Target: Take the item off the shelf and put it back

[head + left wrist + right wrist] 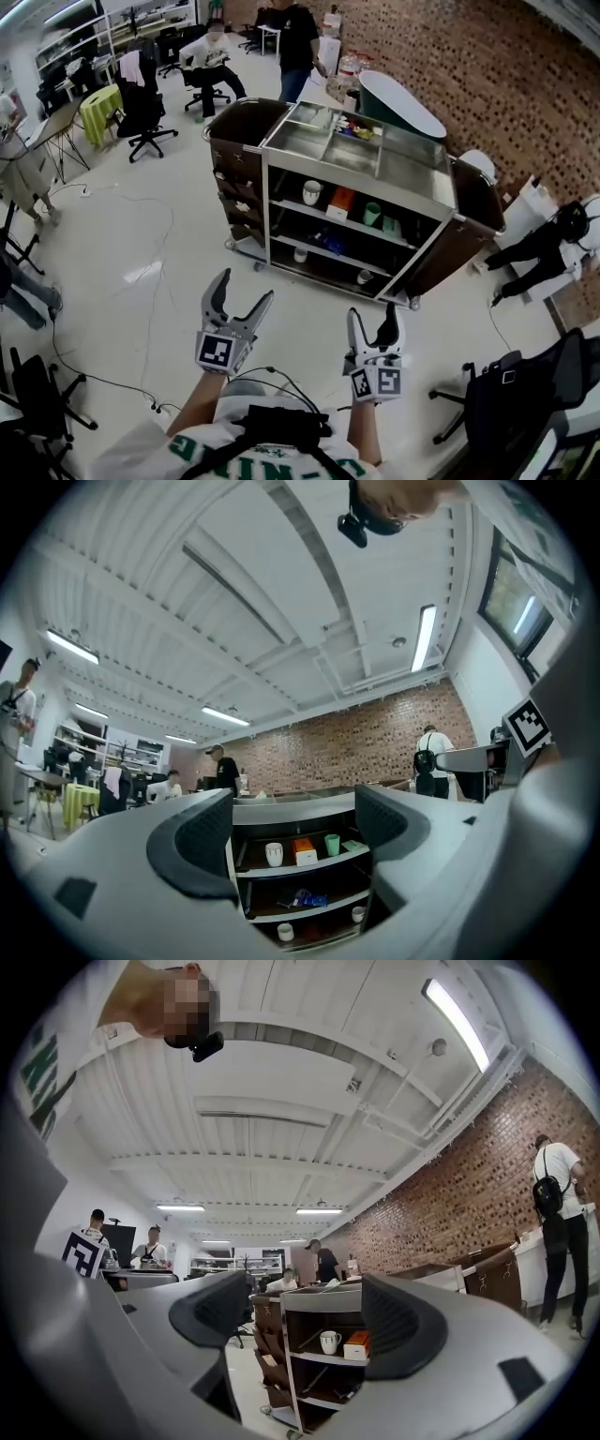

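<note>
Head view: steel cart point(317, 141), open-shelved, standing on the floor, both grippers held well short of its front. Left gripper point(245, 286): jaws wide apart, empty. Right gripper point(373, 314): jaws apart, empty. On the cart's upper shelf, in a row: white mug point(312, 192), orange box point(341, 202), green cup point(372, 214). Left gripper view: jaws spread, nothing between them. The cart shows through the gap, with mug point(274, 854), box point(304, 851) and cup point(332, 844) on its upper shelf. Right gripper view: jaws spread, nothing held. One end of the cart shows through the gap, mug point(329, 1342) and box point(356, 1344) side by side on its upper shelf.
</note>
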`<state>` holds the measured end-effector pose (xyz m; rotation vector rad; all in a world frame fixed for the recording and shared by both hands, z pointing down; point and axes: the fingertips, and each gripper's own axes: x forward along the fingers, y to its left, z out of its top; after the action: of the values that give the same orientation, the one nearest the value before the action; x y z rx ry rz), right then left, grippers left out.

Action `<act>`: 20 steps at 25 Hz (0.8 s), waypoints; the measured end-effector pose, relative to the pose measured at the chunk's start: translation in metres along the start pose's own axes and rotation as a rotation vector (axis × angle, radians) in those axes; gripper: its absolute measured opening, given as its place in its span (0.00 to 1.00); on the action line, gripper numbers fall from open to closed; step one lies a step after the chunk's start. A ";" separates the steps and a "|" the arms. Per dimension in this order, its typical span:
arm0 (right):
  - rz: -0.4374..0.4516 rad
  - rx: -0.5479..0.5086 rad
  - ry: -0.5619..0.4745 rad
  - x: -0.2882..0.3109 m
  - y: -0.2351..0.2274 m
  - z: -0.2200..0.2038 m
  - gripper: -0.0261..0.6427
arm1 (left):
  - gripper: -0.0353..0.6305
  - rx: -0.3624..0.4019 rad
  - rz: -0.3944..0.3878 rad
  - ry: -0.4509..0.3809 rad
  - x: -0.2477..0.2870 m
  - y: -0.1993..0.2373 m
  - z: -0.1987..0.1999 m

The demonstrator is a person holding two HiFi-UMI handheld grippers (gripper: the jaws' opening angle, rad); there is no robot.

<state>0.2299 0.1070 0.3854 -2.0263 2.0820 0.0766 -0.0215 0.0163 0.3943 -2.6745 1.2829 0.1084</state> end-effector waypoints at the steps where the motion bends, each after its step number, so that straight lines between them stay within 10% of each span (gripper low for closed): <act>1: 0.004 0.005 0.001 0.002 -0.001 -0.002 0.63 | 0.63 0.002 0.007 0.007 0.000 0.002 -0.001; 20: -0.032 -0.045 0.009 0.109 0.055 -0.028 0.63 | 0.63 -0.037 -0.052 -0.028 0.062 0.117 -0.022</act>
<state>0.1702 -0.0036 0.3835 -2.0891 2.0702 0.1093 -0.0737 -0.1070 0.3927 -2.7251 1.2141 0.1642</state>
